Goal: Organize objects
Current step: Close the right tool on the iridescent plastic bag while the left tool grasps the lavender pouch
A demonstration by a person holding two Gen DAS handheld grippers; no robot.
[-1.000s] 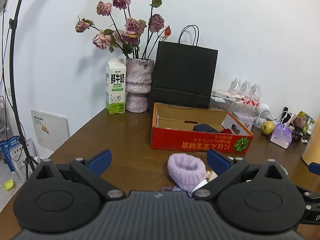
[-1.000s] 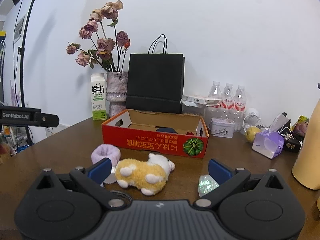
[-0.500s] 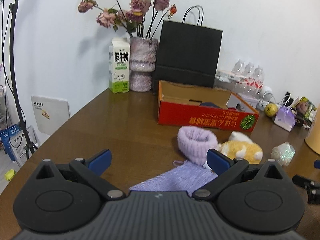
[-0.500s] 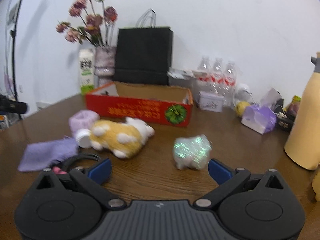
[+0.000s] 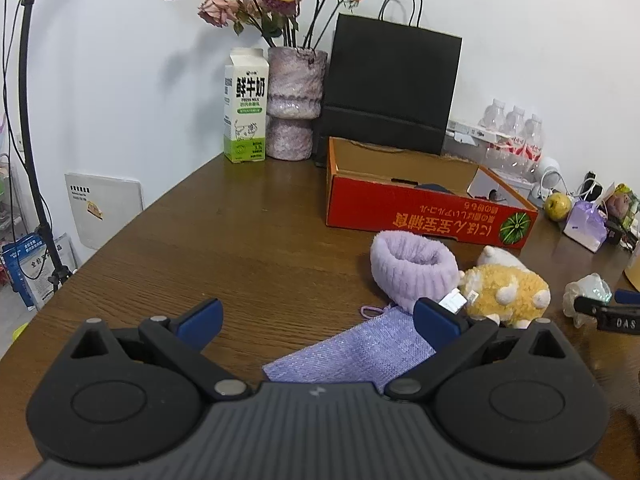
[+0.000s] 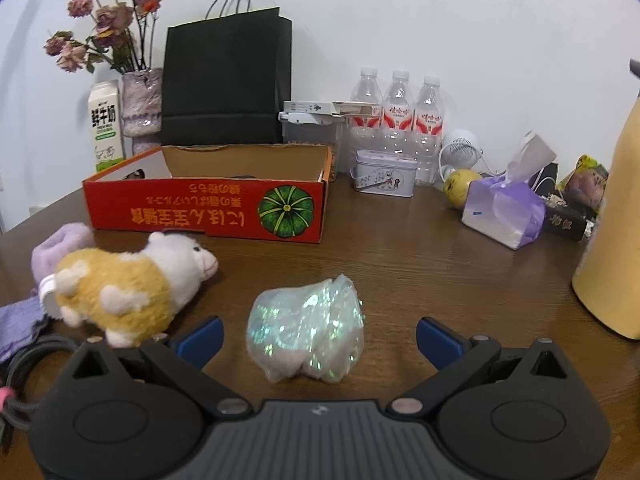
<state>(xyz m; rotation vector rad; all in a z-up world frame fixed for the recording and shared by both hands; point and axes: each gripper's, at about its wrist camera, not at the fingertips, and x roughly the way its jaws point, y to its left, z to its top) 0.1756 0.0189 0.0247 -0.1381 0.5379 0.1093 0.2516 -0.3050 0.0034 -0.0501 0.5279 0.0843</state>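
Note:
A red cardboard box (image 5: pixel 424 216) (image 6: pixel 208 210) lies open on the brown table. In front of it lie a lilac fuzzy band (image 5: pixel 412 270) (image 6: pixel 56 244), a yellow-and-white plush animal (image 5: pixel 504 288) (image 6: pixel 128 284), a flat lilac cloth (image 5: pixel 352 354) (image 6: pixel 20 320) and an iridescent wrapped bundle (image 6: pixel 308 338) (image 5: pixel 588 292). My left gripper (image 5: pixel 316 320) is open and empty, with the cloth between its fingers. My right gripper (image 6: pixel 318 336) is open, with the bundle between its fingers, not gripped.
At the back stand a milk carton (image 5: pixel 245 106), a vase of dried roses (image 5: pixel 294 102), a black paper bag (image 5: pixel 390 88) and water bottles (image 6: pixel 396 120). A tin (image 6: pixel 384 176), a lilac tissue pack (image 6: pixel 504 212) and a yellow flask (image 6: pixel 612 232) are at the right. A black cable (image 6: pixel 24 364) lies at the left.
Both grippers have drawn back from the box. The right gripper has swung right, and the bundle now sits between its fingers. The cloth has come into the left view.

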